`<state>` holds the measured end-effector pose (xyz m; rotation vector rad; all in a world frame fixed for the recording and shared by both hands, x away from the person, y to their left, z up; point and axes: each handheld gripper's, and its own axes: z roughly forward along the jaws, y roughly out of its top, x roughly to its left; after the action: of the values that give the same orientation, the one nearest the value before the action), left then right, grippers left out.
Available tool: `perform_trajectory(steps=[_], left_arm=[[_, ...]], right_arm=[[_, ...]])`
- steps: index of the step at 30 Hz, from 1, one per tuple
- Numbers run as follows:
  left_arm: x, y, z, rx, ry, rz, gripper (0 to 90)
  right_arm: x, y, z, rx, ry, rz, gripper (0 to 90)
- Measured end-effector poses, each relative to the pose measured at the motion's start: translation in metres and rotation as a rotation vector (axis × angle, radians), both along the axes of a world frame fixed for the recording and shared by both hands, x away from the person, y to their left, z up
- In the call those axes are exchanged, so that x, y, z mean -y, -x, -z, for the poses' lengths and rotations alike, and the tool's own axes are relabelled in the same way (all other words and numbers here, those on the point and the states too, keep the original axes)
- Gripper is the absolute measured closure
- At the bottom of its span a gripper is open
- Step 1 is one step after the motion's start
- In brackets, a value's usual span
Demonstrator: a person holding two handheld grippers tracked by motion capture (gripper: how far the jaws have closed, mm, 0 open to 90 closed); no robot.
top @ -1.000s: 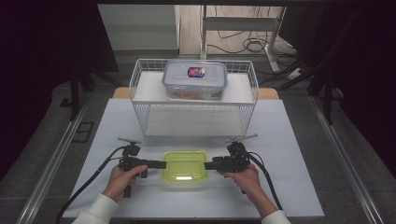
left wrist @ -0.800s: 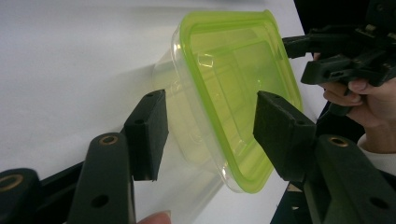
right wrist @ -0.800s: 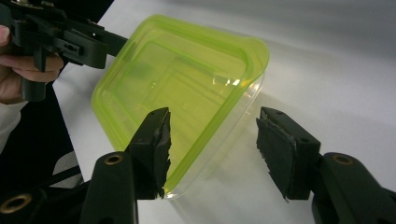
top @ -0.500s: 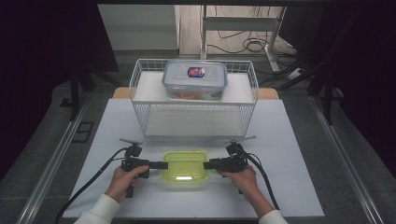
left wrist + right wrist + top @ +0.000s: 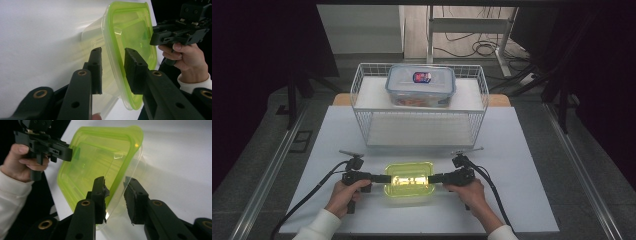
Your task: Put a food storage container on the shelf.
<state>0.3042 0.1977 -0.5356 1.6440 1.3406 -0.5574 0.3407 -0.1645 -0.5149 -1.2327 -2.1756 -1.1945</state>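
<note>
A clear container with a lime-green lid (image 5: 409,178) rests on the white table (image 5: 522,165) near its front edge. My left gripper (image 5: 387,178) is at the container's left end and my right gripper (image 5: 432,178) at its right end. In the left gripper view the container (image 5: 130,32) has its lid rim between the parted jaws of the left gripper (image 5: 113,68), with a gap on each side. The right gripper view shows the same: the right gripper (image 5: 116,195) stands open astride the rim of the container (image 5: 100,157).
A white wire basket (image 5: 422,130) stands behind the container at mid-table. Inside it, at the back, sits a clear lidded box (image 5: 421,85) with a red and blue label. Bare table lies left and right of the hands.
Both hands have shifted slightly, and the jaws have edged in over the container's two ends. The container stays in place.
</note>
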Motion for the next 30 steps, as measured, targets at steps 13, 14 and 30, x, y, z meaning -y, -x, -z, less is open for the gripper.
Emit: perform_trajectory(steps=[13, 14, 30], left_arm=[[-0.003, 0.009, -0.011, 0.094, -0.009, 0.019, 78.6], [-0.003, 0.009, -0.012, 0.100, -0.009, 0.023, 78.7], [-0.002, 0.018, -0.048, 0.241, 0.001, 0.015, 79.3]], right_arm=[[0.008, 0.002, -0.008, 0.002, -0.093, 0.019, 81.3], [0.008, 0.003, -0.009, 0.006, -0.094, 0.015, 81.3], [0.012, 0.011, -0.037, 0.143, -0.095, -0.022, 81.3]])
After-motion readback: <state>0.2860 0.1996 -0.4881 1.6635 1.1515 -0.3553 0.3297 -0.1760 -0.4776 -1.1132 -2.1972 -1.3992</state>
